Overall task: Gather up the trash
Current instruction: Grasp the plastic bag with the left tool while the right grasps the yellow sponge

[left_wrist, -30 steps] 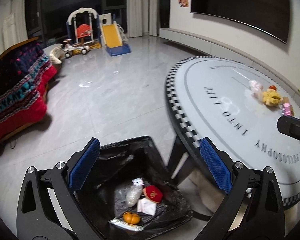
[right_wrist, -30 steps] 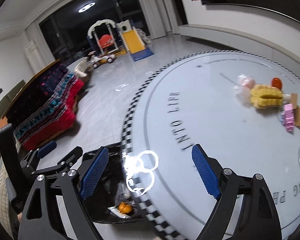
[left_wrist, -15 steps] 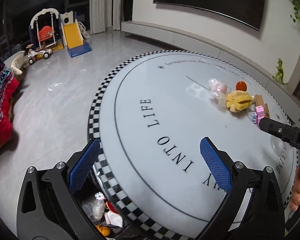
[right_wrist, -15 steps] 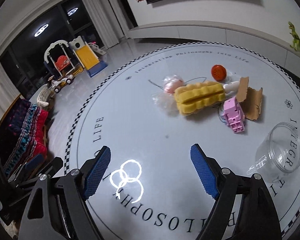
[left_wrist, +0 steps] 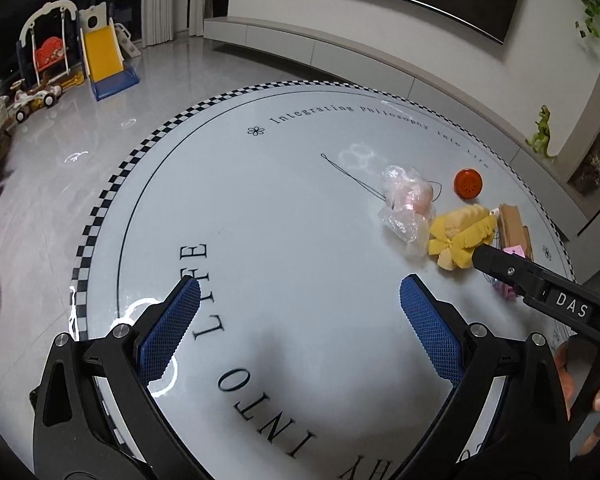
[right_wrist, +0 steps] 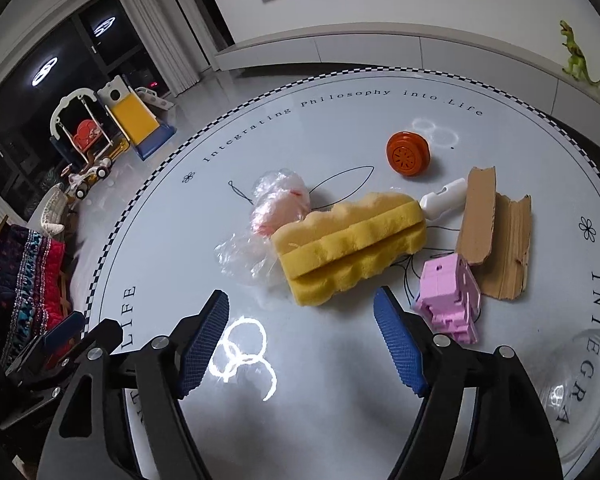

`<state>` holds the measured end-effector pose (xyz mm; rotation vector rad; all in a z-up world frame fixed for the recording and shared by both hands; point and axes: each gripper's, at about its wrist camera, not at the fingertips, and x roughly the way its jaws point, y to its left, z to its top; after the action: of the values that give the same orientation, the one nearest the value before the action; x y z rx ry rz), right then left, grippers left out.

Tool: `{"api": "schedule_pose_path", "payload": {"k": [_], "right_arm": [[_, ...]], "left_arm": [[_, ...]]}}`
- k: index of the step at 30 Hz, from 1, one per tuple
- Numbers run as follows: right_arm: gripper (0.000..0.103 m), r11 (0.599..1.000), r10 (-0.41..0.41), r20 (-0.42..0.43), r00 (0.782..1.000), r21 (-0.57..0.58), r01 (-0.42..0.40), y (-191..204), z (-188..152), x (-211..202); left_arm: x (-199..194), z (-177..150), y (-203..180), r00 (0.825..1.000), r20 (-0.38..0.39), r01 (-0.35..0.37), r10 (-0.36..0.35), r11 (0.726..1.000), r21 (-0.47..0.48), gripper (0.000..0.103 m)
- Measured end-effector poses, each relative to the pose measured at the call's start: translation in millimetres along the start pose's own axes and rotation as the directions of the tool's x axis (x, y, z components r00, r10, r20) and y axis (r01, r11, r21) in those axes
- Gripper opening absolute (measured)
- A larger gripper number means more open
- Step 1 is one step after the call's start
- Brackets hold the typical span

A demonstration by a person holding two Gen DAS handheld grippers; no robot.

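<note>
A pile of trash lies on the round white table (right_wrist: 340,380): a yellow sponge (right_wrist: 348,240), a crumpled clear plastic bag (right_wrist: 268,216), an orange cap (right_wrist: 408,154), torn cardboard (right_wrist: 496,236), a pink block toy (right_wrist: 448,292) and a small white piece (right_wrist: 444,196). My right gripper (right_wrist: 302,316) hovers just short of the sponge, its jaws closing with nothing between them. In the left wrist view, my left gripper (left_wrist: 300,300) stands open over bare tabletop, well short of the sponge (left_wrist: 460,236) and bag (left_wrist: 408,204). The right gripper's finger (left_wrist: 512,270) reaches in from the right, partly hiding the pink toy.
A clear plastic cup (right_wrist: 580,392) lies at the table's right edge. Thin black thread (right_wrist: 340,184) loops around the pile. Beyond the table are a grey floor, a toy slide (left_wrist: 104,56), a patterned sofa (right_wrist: 24,280) and a green dinosaur (right_wrist: 576,56) on the ledge.
Both grippers swung away from the black trash bag on the floor and over the table toward the pile. The right gripper came close to the sponge and its jaws narrowed a little.
</note>
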<state>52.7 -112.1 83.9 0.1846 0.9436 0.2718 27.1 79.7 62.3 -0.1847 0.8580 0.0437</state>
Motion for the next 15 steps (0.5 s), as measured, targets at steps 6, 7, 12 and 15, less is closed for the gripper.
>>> {"api": "schedule_pose_path", "payload": {"k": [6,7,12,15], "right_arm": [[0.076,0.998,-0.051,-0.010,0.999,-0.036,0.051,-1.9,16.3,24.6],[0.076,0.997,-0.065,-0.014,0.998,-0.050,0.065,-1.3,17.0,29.3],[0.062,0.992,-0.088,-0.012,0.996,-0.090,0.086,-3.2,21.3,36.7],[0.055,0.991,-0.079,-0.008,0.997,-0.105,0.078,-3.9,20.9,32.6]], "left_arm": [[29.9,33.2,-6.4,1.000,-0.025,0.003,-0.004,0.999,-0.040,0.097],[34.5,38.6,-7.9,1.000,-0.030,0.003,-0.004,0.999,-0.046,0.097],[55.7,57.1,-22.4,0.998,-0.055,-0.005,0.003,0.999,-0.036,0.097],[63.9,62.5,-34.4,0.998,-0.066,-0.002,0.001,1.000,-0.016,0.097]]}}
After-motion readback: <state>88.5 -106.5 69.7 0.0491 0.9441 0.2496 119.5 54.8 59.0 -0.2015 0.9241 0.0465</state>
